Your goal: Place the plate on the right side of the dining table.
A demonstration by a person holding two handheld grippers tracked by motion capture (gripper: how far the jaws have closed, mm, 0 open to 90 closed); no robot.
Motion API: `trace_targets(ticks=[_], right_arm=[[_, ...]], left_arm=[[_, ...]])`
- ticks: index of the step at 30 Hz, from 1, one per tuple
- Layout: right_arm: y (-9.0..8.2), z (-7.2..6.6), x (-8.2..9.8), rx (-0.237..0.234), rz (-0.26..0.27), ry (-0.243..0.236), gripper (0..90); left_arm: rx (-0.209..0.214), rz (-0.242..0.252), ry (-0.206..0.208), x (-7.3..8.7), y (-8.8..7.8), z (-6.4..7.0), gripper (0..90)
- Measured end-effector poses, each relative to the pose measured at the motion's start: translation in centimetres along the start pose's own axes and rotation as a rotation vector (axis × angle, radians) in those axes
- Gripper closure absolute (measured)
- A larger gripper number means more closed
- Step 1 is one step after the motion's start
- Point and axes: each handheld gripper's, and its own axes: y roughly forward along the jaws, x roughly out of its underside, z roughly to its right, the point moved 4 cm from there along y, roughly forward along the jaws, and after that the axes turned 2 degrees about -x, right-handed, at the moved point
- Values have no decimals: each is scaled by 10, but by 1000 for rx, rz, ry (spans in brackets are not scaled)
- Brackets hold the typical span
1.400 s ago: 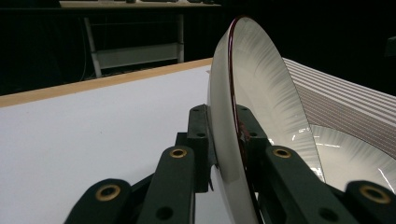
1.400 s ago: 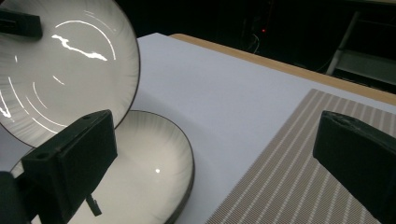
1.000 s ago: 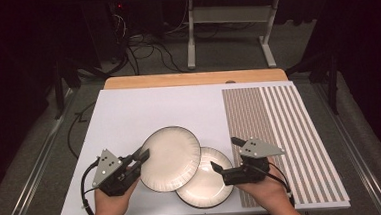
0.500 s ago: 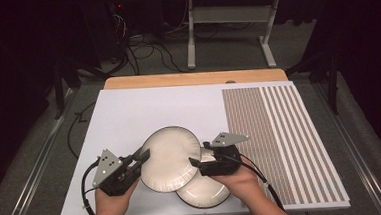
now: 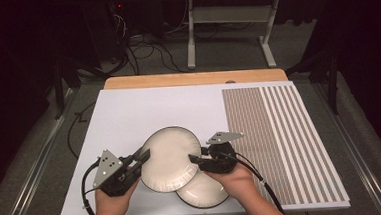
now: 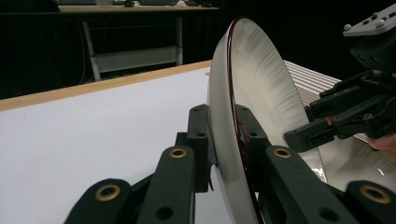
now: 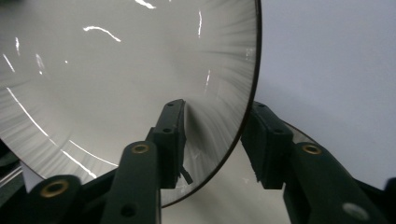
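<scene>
The high view looks forward and down from above the near edge of the tabletop (image 5: pixel 143 105). Each gripper view rides low and very close — all three share the upper plate (image 5: pixel 169 156) (rim toward twelve o'clock in the left one).

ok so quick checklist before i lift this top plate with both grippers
1. Left hand-held gripper clamped on the top plate rim: ok.
2. Right hand-held gripper straddling the opposite rim: ok.
3. Right jaws, just closing, pressing the rim: not ok, one pad stands apart.
4. Top plate free of the bottom plate: cannot tell, they overlap.
5. Bare white mat beyond the plates: ok.
</scene>
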Motion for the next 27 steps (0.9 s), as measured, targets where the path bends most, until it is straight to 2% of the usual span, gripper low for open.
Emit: trace_targets(ticks=[1, 4, 5, 12, 15, 19, 20, 22, 27], right_arm=[[0, -1, 0, -21, -6, 15, 677], [0, -1, 1, -30, -7, 16, 683], [0, -1, 1, -39, -6, 40, 695], [-2, 4, 2, -87, 9, 99, 760], [-6, 4, 3, -98, 22, 107, 789], [-13, 4, 1, -97, 36, 111, 819], [-17, 3, 0, -78, 41, 84, 823], [-21, 4, 0, -66, 48, 80, 830], [-34, 10, -5, -43, 72, 67, 837]], left_arm=[[2, 2, 1, 0, 0, 0, 795], [3, 2, 1, 0, 0, 0, 795], [3, 3, 1, 0, 0, 0, 795], [10, -11, -18, -2, 0, 0, 799], [15, -16, -23, -4, -2, 2, 804], [7, -13, 8, -10, -4, 7, 810], [11, -16, 10, -11, -3, 9, 810], [21, -21, 1, -11, -1, 9, 809], [36, -27, 17, -18, 6, 15, 808]])
